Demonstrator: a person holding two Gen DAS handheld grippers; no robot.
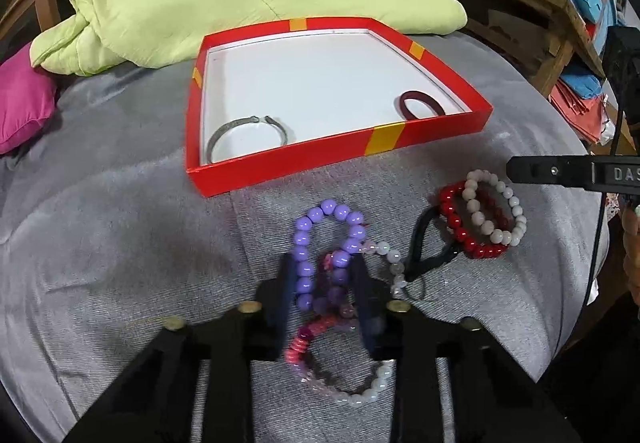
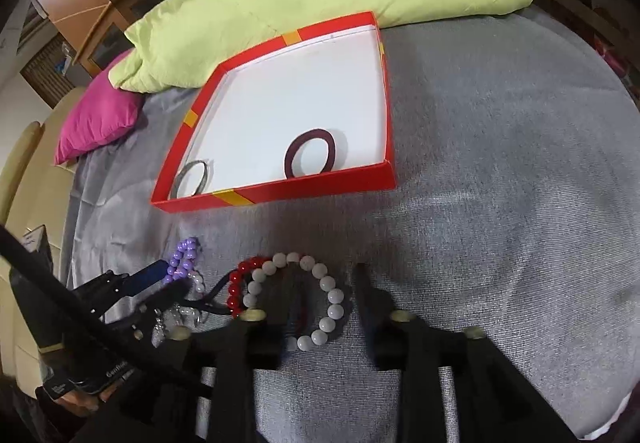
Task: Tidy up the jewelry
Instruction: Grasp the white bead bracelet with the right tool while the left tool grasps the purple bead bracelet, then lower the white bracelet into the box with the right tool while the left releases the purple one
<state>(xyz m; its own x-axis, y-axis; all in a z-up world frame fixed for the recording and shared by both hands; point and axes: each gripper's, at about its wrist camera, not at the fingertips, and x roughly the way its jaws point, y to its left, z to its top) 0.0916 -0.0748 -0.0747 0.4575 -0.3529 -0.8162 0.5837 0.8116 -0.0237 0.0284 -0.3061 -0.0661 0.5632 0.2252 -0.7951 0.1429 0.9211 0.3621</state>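
Early in the sorting, by the look of it: only two pieces inside the red box [image 1: 340, 159], a silver open cuff [image 1: 248, 135] near its front left corner and a dark maroon hair tie [image 1: 423, 104] near its front right corner, well apart. Still loose on the grey bedcover [image 1: 120, 243] in front of the box: a purple bead bracelet [image 1: 320, 243], a pink bead bracelet [image 1: 308, 339], a clear-and-white bead strand [image 1: 376, 387], a black hair tie [image 1: 430, 243], a red bead bracelet [image 1: 456, 223] and a white bead bracelet [image 1: 494, 207]. Left gripper [image 1: 322, 291] pinching the purple bracelet, its blue fingers [image 1: 286, 283] drawn in against the loop's near end. Right gripper [image 2: 322, 295] spread apart over the white bracelet, one side of that loop between the fingers, neither pressing on it. Left wrist view only: the full tangle of purple, pink and clear beads and the cuff's open gap. Right wrist view only: the red and white bracelets close up, overlapping, and the left gripper from the side at the purple beads. Lime-green bedding [image 2: 320, 3] behind the box in both.
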